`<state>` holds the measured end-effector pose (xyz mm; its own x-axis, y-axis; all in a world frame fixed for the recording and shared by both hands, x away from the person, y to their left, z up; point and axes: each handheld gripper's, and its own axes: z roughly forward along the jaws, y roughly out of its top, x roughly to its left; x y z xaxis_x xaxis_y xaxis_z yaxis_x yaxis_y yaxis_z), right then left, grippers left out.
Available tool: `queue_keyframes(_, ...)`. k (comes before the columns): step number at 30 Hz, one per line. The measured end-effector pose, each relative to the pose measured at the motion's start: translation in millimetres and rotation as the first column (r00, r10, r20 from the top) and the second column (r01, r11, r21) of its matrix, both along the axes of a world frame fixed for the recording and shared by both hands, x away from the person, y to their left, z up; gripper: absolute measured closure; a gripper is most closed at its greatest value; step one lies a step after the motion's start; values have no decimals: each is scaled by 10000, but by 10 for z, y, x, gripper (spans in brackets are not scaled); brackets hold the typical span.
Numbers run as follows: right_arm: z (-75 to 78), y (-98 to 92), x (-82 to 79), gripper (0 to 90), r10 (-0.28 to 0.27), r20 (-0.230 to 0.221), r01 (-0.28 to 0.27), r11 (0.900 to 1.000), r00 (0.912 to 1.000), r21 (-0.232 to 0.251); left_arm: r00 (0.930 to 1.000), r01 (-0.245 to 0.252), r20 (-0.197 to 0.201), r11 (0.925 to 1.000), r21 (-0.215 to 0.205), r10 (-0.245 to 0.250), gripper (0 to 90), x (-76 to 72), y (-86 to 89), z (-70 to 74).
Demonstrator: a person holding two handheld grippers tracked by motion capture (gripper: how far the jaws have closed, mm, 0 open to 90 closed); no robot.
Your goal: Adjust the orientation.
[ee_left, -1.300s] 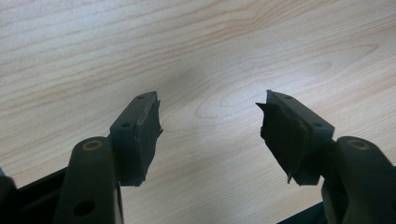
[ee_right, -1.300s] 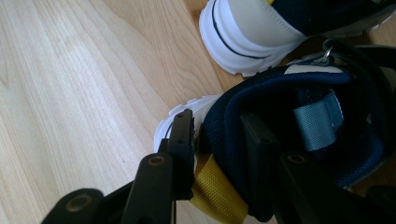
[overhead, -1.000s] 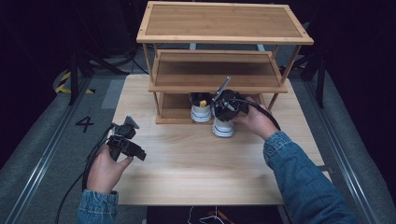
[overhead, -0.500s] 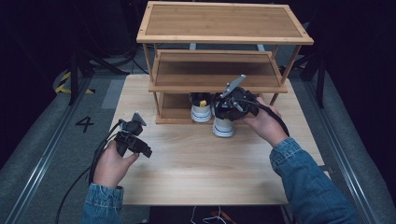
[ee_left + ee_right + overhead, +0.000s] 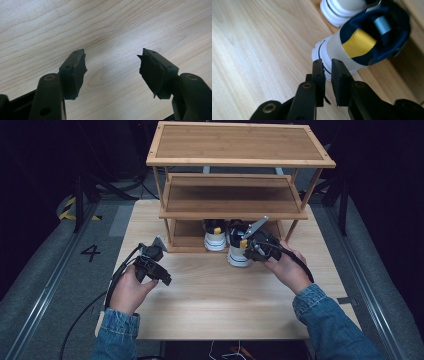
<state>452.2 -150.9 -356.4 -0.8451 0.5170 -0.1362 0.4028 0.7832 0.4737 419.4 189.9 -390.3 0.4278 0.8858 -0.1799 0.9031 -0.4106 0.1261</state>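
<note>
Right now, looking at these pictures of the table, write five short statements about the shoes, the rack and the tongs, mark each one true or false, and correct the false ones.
1. The left tongs are wide open with bare table between them. True.
2. The right tongs grip the yellow heel tab. False: they are nearly closed, nothing is between them, and they sit at the heel of the nearer shoe.
3. Two shoes stand at the foot of the rack. True.
4. The second shoe sits on the top shelf. False: it sits under the lower shelf.
5. The top shelf holds a box. False: it is bare.
</note>
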Motion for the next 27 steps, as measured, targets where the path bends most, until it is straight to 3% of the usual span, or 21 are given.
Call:
queue_keyframes(5, -198, 35, 137, 859, -375, -467, 370, 9993, 9982, -104, 9999, 15, -121, 9999, 104, -13, 375, -4, 5, -58)
queue_keyframes(14, -234, 37, 269, 897, -787, -354, 786, 9969, 9963, -43, 9989, -472, -64, 9989, -7, 472, 376, -110, 171, -51)
queue_keyframes(21, -239, 77, 344, 897, -1065, -55, 1064, 9941, 9943, -196, 9979, -651, -63, 9979, 28, 651, 377, -174, 240, -60)
queue_keyframes(27, -278, 101, 421, 897, -1260, 565, 1289, 9904, 9904, -499, 9968, -786, -108, 9969, 42, 786, 377, -203, 298, -68)
